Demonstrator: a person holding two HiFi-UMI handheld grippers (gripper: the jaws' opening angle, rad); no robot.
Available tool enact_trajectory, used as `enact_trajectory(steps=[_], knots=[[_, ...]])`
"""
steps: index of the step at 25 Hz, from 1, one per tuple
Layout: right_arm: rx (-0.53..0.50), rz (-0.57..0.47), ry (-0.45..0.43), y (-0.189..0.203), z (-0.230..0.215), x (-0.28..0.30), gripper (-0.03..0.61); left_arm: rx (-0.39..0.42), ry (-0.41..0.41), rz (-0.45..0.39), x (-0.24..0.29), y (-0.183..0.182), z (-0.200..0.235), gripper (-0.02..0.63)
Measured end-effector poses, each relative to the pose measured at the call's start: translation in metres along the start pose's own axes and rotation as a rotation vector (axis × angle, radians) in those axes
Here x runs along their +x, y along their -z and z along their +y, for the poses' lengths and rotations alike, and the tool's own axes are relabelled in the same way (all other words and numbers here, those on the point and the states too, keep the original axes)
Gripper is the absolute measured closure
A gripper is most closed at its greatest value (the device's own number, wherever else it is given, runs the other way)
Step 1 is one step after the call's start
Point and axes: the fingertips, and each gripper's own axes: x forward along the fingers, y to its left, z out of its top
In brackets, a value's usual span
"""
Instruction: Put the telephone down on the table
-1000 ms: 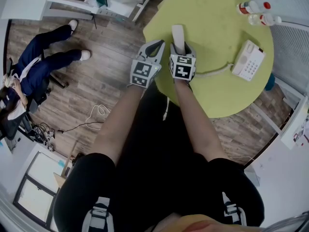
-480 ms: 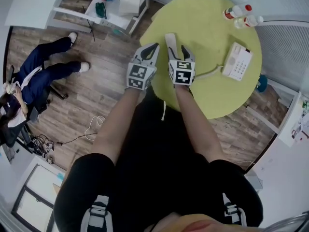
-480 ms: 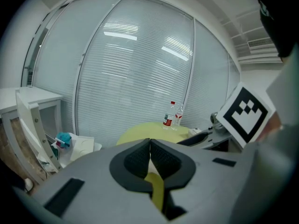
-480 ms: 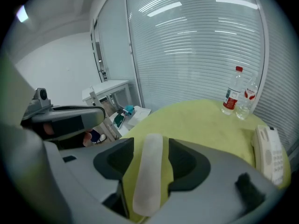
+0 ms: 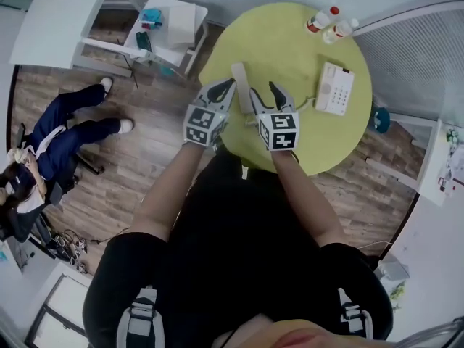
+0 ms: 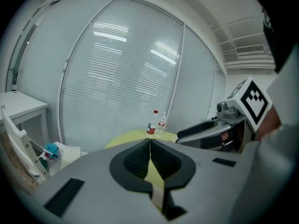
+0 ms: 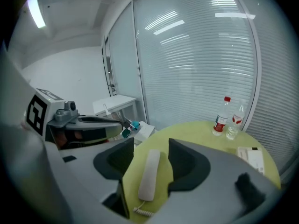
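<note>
Between the spread jaws of the right gripper lies the white telephone handset. It lies flat on the round yellow-green tabletop, with a gap on either side, so neither jaw touches it. Its coiled cord trails from the near end. Seen from the head view, the handset sits close to the tabletop's near-left edge. Just to its left, the left gripper has its jaws pressed together with nothing between them, tips over that same edge. Farther out, the white telephone base rests toward the tabletop's right edge, and two plastic bottles stand side by side at the far edge
</note>
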Motion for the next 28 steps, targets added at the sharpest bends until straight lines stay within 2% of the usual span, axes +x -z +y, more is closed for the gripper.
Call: enact_trajectory(steps=[4, 8, 14, 18, 21, 25, 28], knots=[[-0.007, -0.06, -0.018, -0.015, -0.011, -0.048, 0.344, 0.056, 0.065, -0.005, -0.009, -0.023, -0.032, 0.601], [0.005, -0.137, -0.042, -0.027, -0.028, -0.095, 0.344, 0.077, 0.114, -0.023, -0.016, -0.047, -0.072, 0.601], [0.008, -0.267, -0.11, -0.042, -0.056, -0.161, 0.345, 0.132, 0.215, -0.069, -0.019, -0.081, -0.15, 0.601], [-0.005, -0.349, -0.156, -0.05, -0.069, -0.197, 0.356, 0.141, 0.24, -0.112, -0.02, -0.102, -0.192, 0.601], [-0.04, -0.411, -0.189, -0.054, -0.073, -0.219, 0.407, 0.159, 0.239, -0.136, -0.02, -0.112, -0.218, 0.601], [-0.073, -0.46, -0.214, -0.057, -0.076, -0.243, 0.511, 0.175, 0.238, -0.15, -0.018, -0.12, -0.243, 0.601], [-0.08, -0.489, -0.213, -0.058, -0.079, -0.254, 0.546, 0.183, 0.242, -0.156, -0.016, -0.124, -0.255, 0.601]])
